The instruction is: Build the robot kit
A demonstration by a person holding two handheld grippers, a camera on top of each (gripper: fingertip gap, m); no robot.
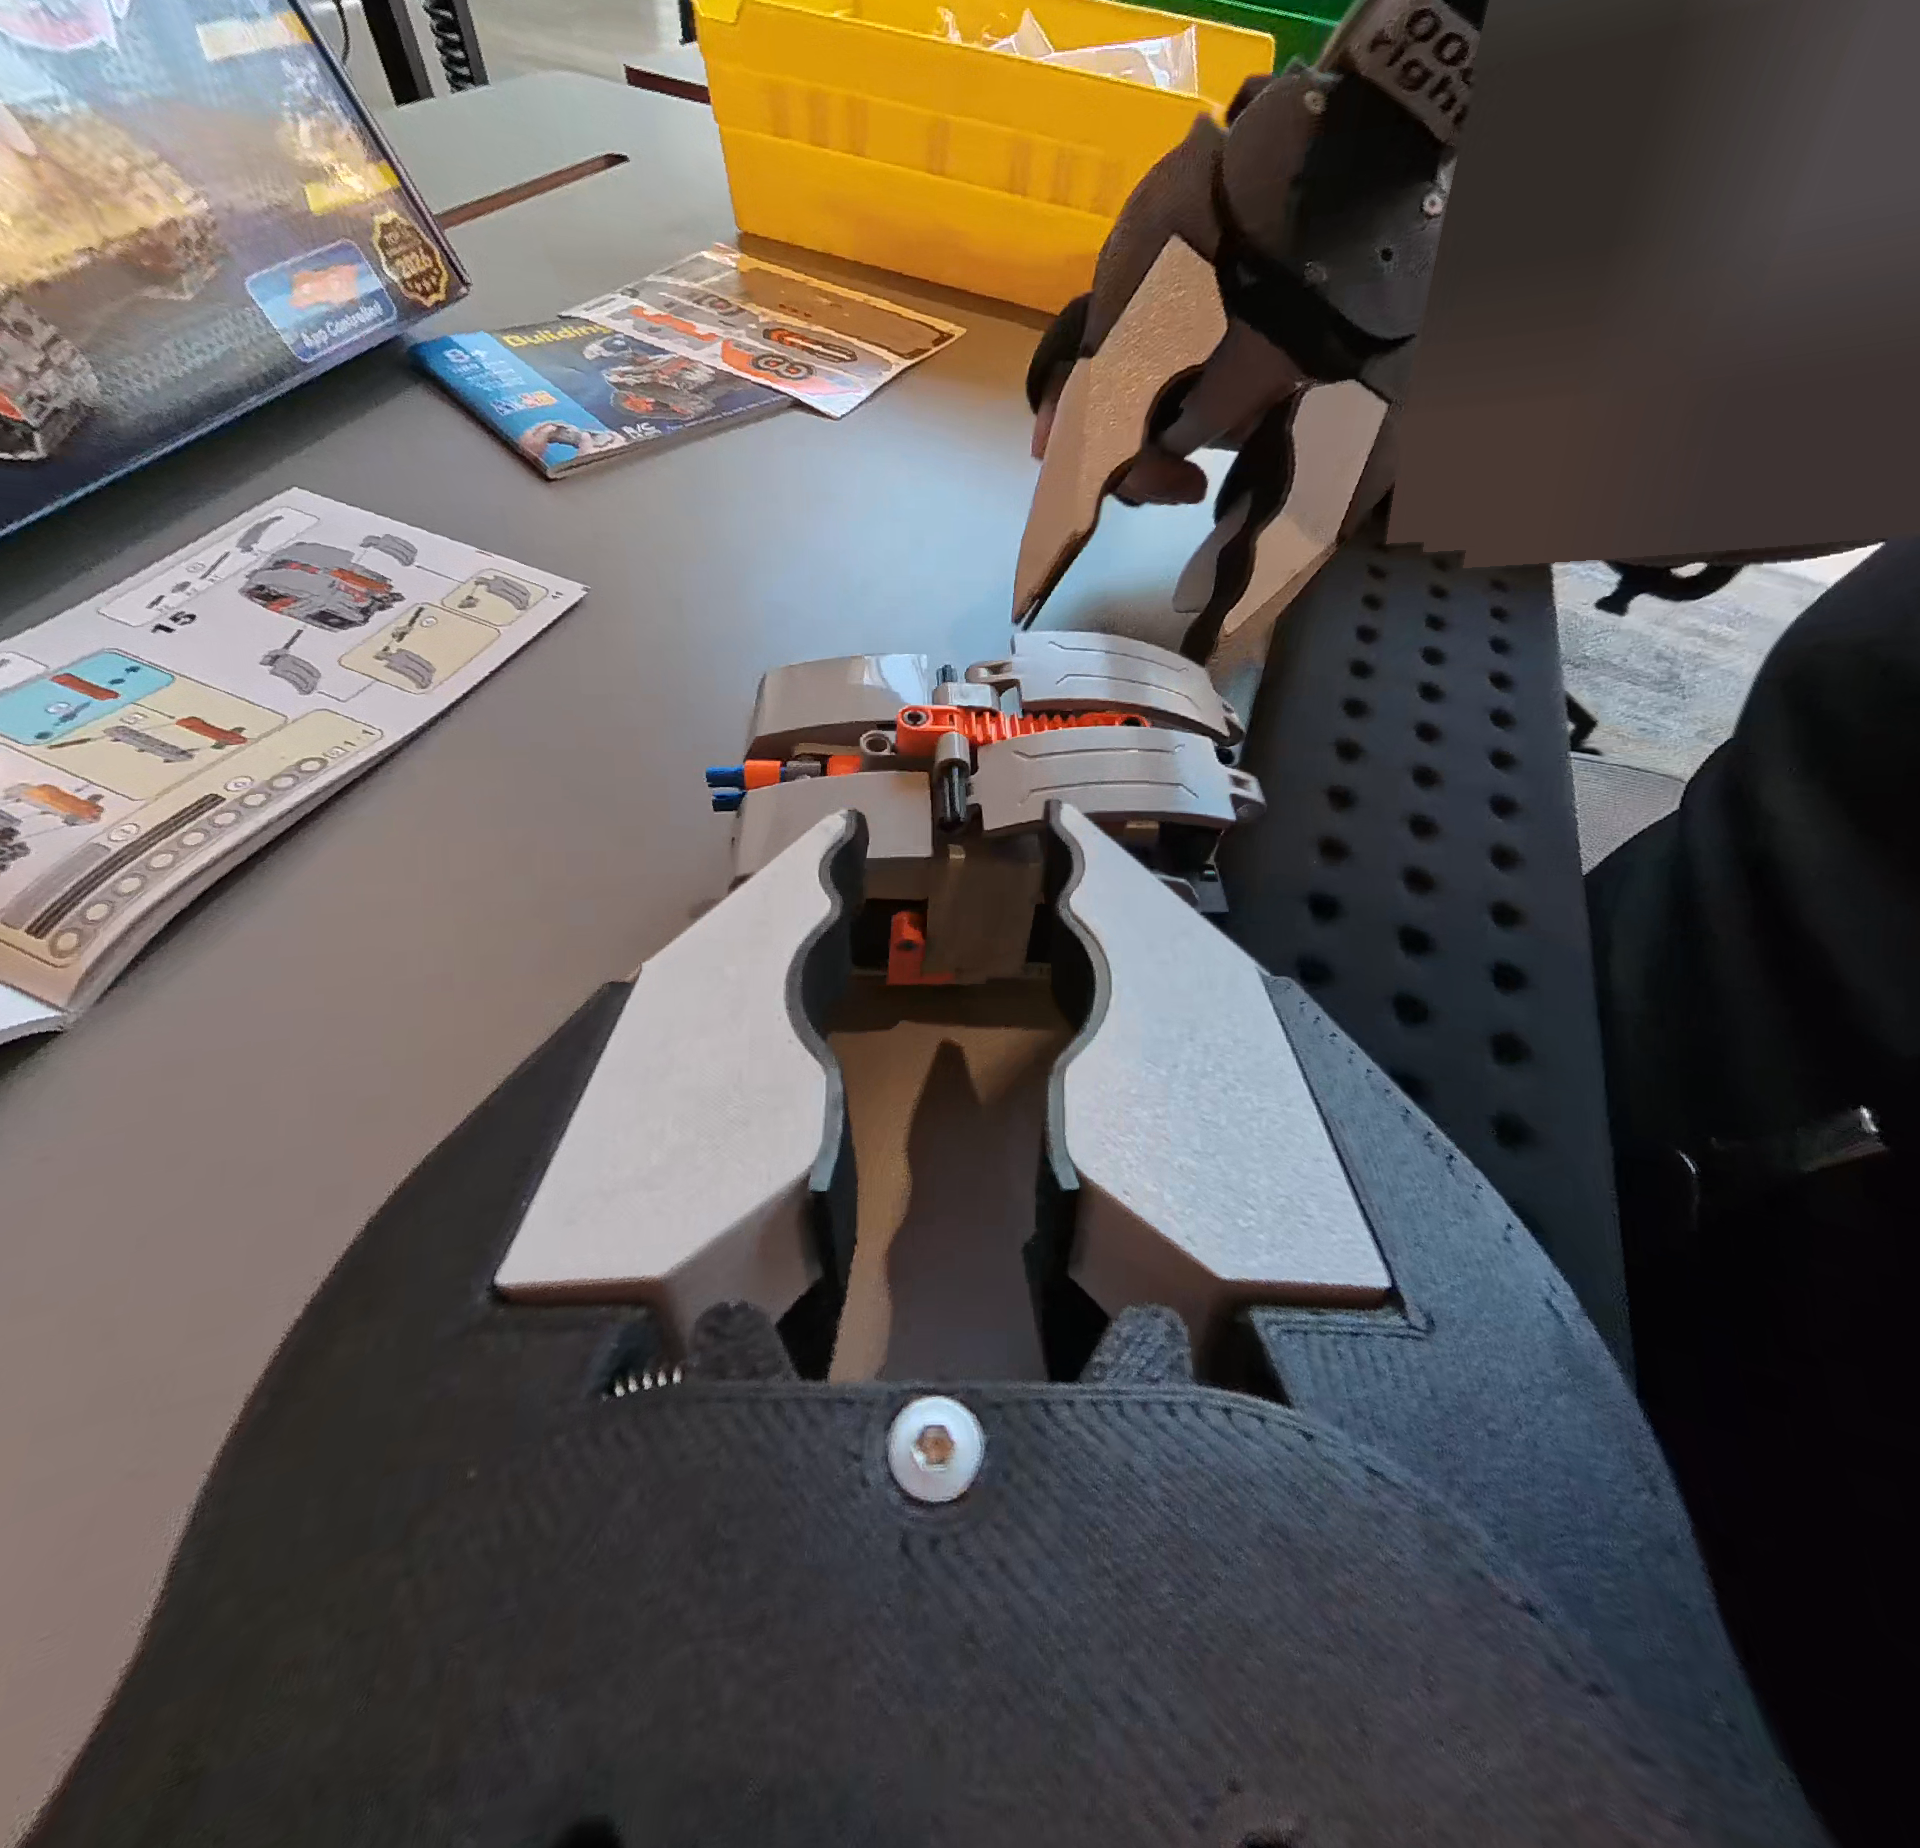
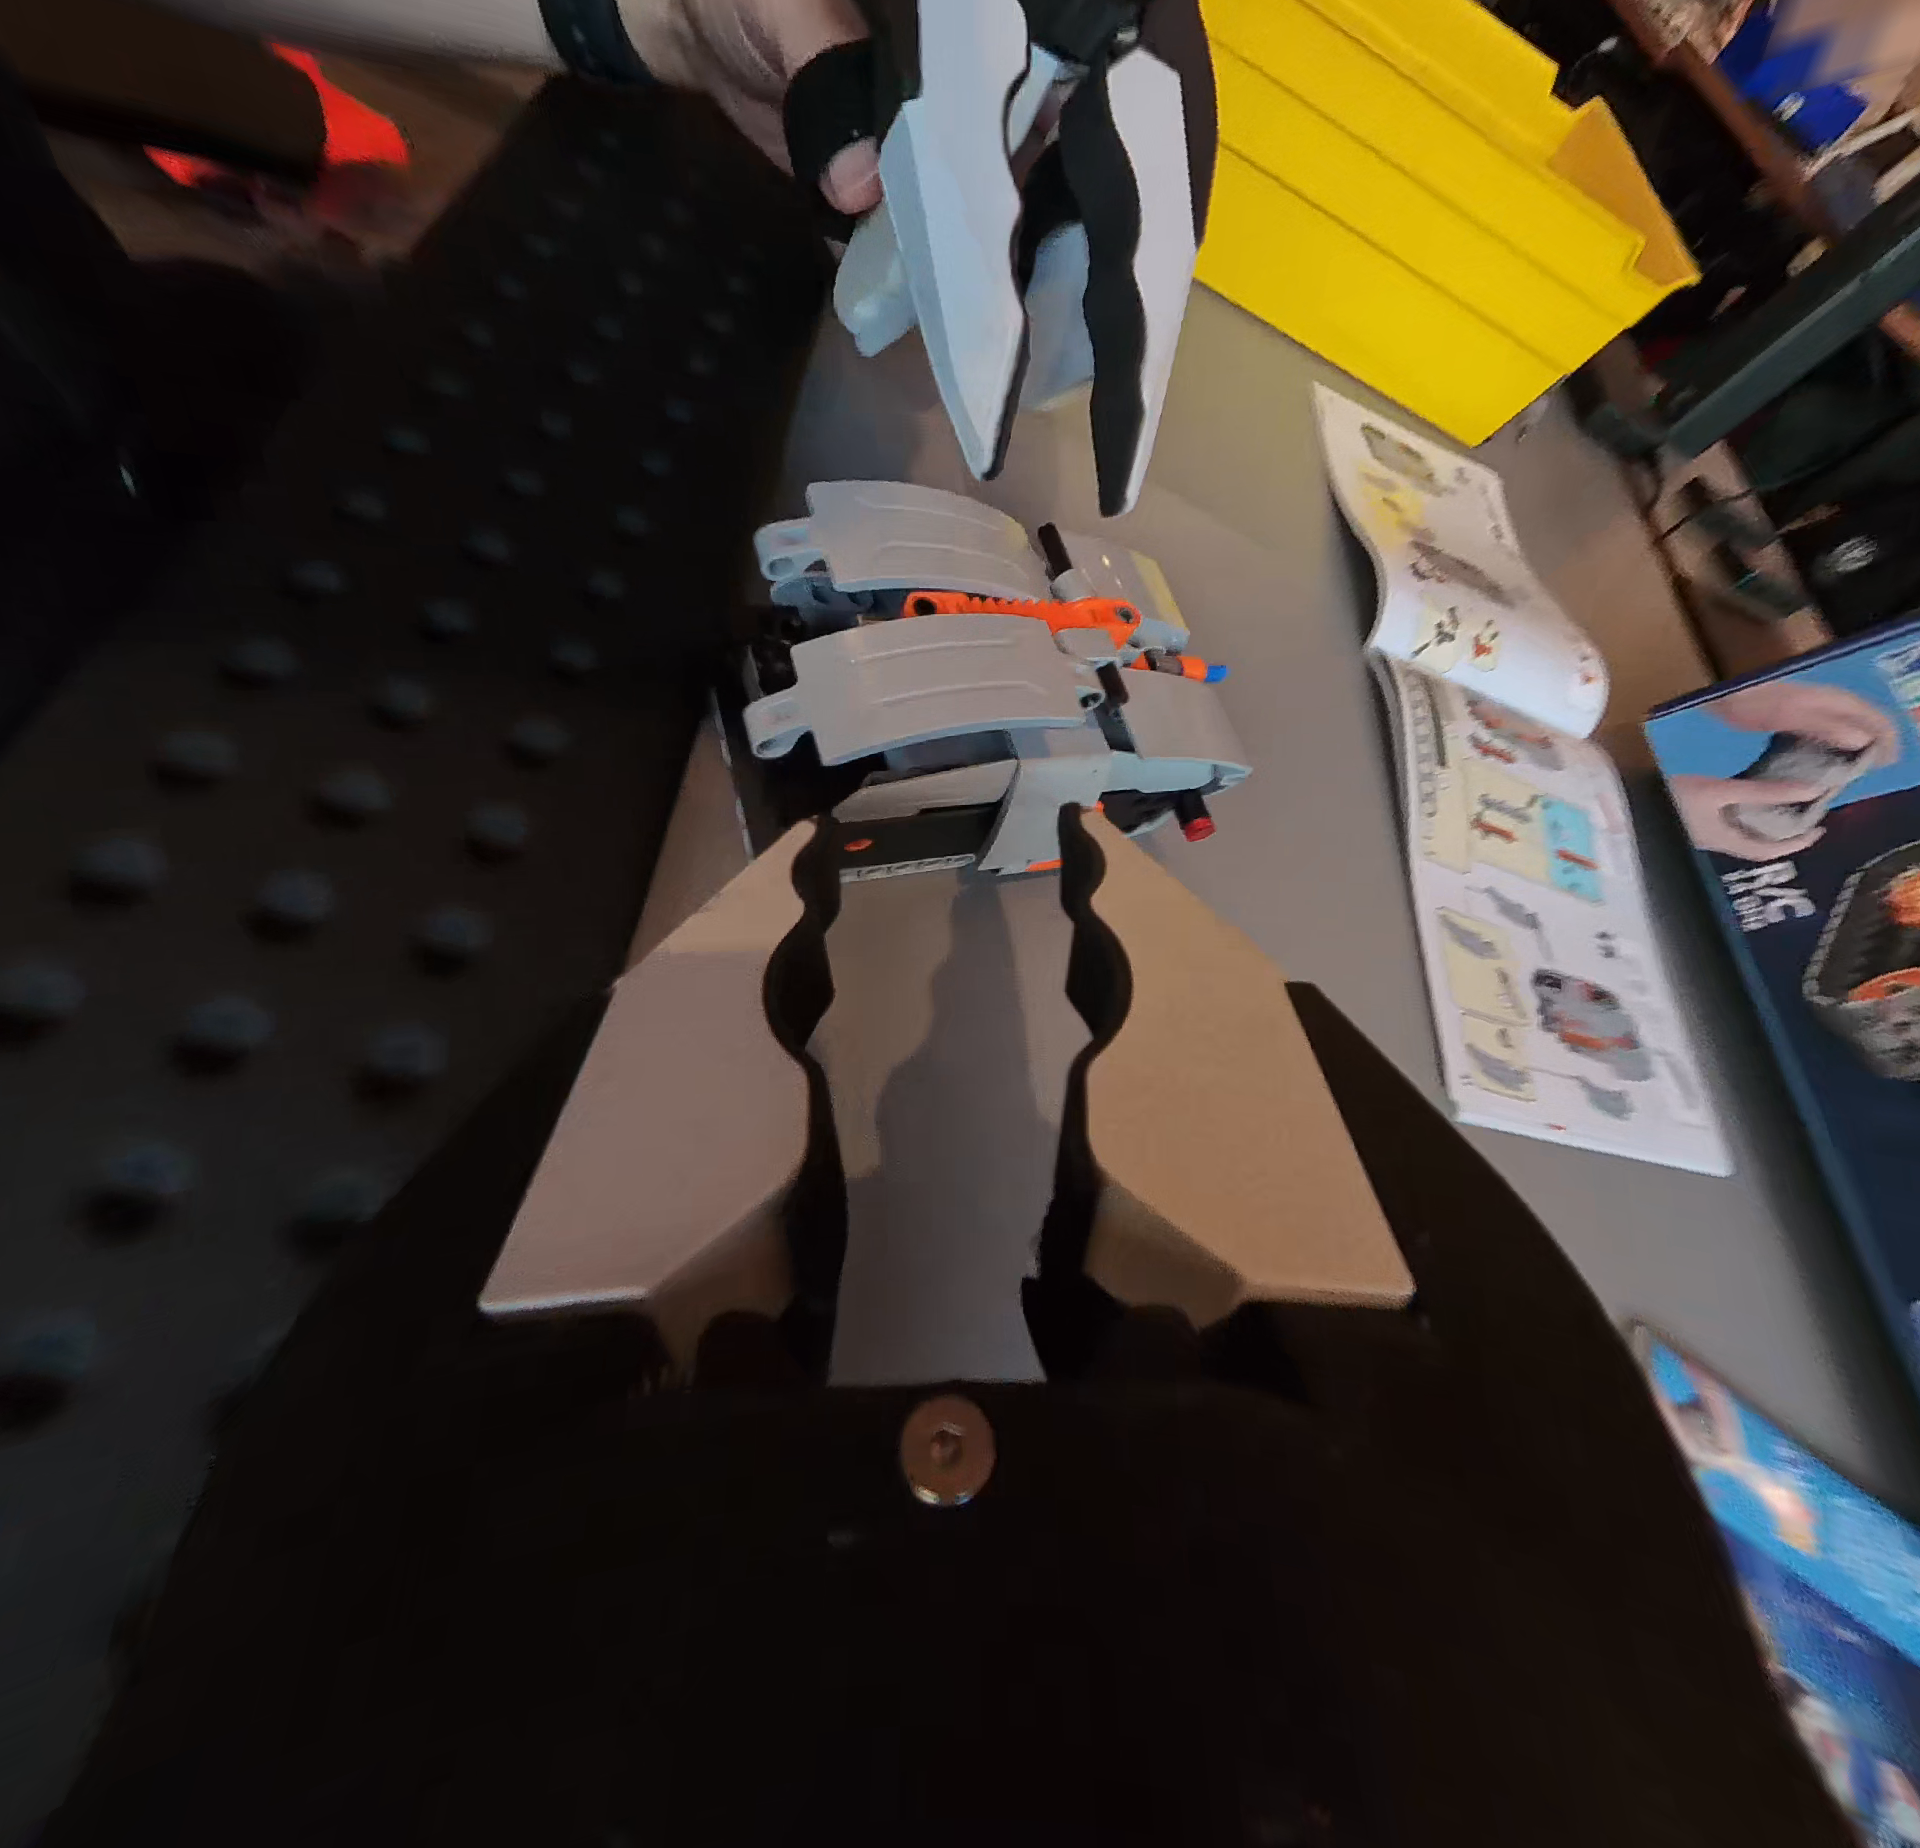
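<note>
The grey-and-orange toy-brick model with curved grey panels [image 1: 997,759] [image 2: 977,676] sits at the table's near edge, hard against the black perforated chair back [image 1: 1423,842] [image 2: 364,655] at its 3 o'clock in the left wrist view. The left gripper [image 1: 954,827] [image 2: 1049,479] has its grey fingers apart, flanking the model's rear block — whether they press it cannot be told. The right gripper [image 2: 940,827] [image 1: 1112,624] is likewise spread, its tips at the model's far side, just beside the panels. Open grey tabletop [image 1: 644,655] [image 2: 1288,655] lies at 9 to 11 o'clock, bounded by the open instruction booklet [image 1: 239,718] [image 2: 1527,863], a small blue booklet [image 1: 592,396] and a sticker sheet [image 1: 779,333]. The yellow plastic bin [image 1: 935,136] [image 2: 1382,198] closes off 12 o'clock — its contents are indistinct. The dark-blue printed box [image 1: 187,209] [image 2: 1808,863] is cut off by the frame.
</note>
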